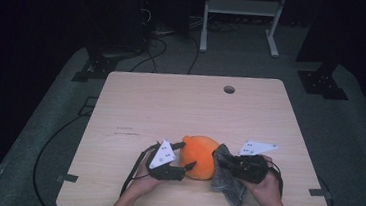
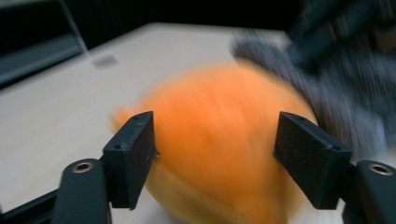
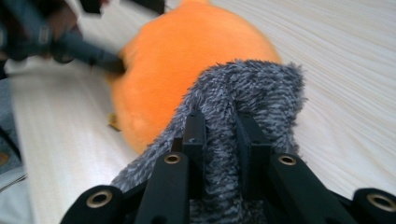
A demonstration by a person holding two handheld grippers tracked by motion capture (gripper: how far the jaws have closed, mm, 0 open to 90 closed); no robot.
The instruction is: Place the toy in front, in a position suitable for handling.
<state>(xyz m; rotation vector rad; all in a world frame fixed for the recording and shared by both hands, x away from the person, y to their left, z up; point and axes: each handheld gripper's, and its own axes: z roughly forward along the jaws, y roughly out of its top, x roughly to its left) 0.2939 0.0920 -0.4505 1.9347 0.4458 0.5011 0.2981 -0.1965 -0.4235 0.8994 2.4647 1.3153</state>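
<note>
— While the left gripper (image 1: 182, 159) stands wide open, where does the orange plush toy (image 1: 200, 156) sit against it?

— Right between its jaws. In the left gripper view the toy (image 2: 219, 149) bulges up into the gap, one pad at each flank, though blur keeps me from saying whether either pad touches the pile. From above, the toy rests on the desk (image 1: 180, 108), straight ahead of those jaws and between the two grippers.

— And the right gripper (image 1: 222, 161)?

— Its jaws are closed to a narrow slit on a fold of grey fuzzy cloth (image 3: 243, 107). The cloth rises out of the jaws, arches forward and leans on the near side of the toy (image 3: 177, 60). From above, the rest of the cloth (image 1: 229, 182) trails down beside the right hand (image 1: 266, 188) onto the desk.

— What does the next move hinge on?

— My guess: the toy is a rounded lump, a little longer across than deep, and its bulk lies dead ahead of the left jaws and just past the tips of the right ones. The left gripper is nearer to gripping it; closing would pinch its width. The right one would carry the cloth forward over the top.

— How would they handle?

— Both are soft. The toy is short, dense plush that should squash under the pads; the cloth is shaggy, striped grey and limp, draping wherever it is let go.
</note>
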